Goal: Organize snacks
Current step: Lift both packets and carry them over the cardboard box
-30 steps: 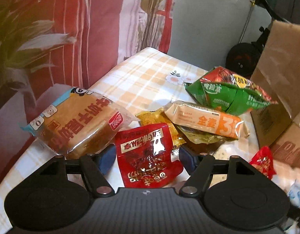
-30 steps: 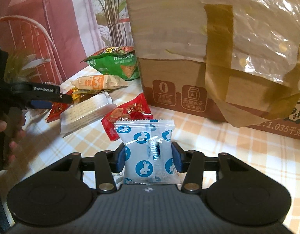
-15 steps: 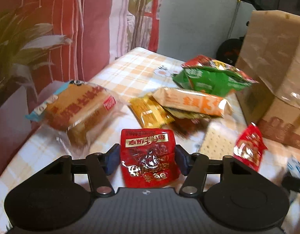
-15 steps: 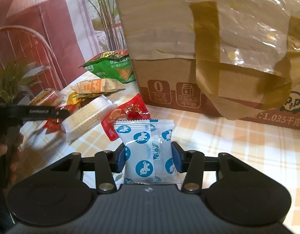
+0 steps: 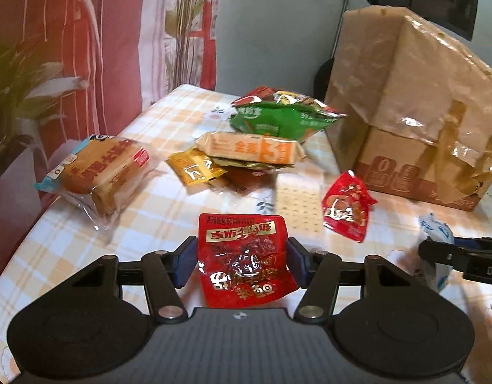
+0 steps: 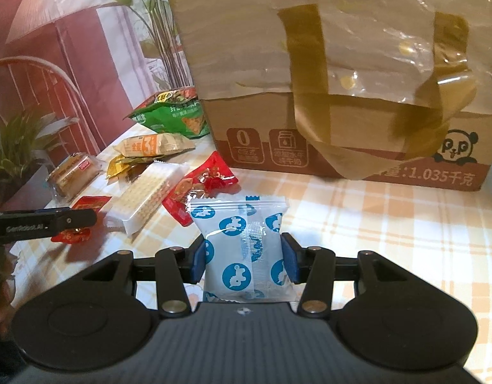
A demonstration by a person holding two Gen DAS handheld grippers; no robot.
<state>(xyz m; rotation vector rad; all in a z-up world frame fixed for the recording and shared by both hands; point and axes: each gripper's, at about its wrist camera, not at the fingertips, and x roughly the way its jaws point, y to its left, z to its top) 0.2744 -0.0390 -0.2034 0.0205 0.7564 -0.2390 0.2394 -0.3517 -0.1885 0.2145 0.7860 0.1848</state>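
My left gripper is shut on a red foil snack pouch and holds it above the checked tablecloth. My right gripper is shut on a white packet with blue dots, in front of a tall cardboard box. On the table lie a bread pack, a yellow sachet, an orange-and-cream bar, a green chip bag, a clear cracker pack and a small red candy bag. The right gripper shows at the right edge of the left wrist view.
The cardboard box, draped in crinkled plastic with tape straps, stands at the back right of the table. A red patterned curtain and a potted plant lie beyond the table's left edge.
My left gripper has lifted and pulled back from the snack pile, turning right with the red pouch. My right gripper has moved slightly with the blue-dotted packet, closer to the box.
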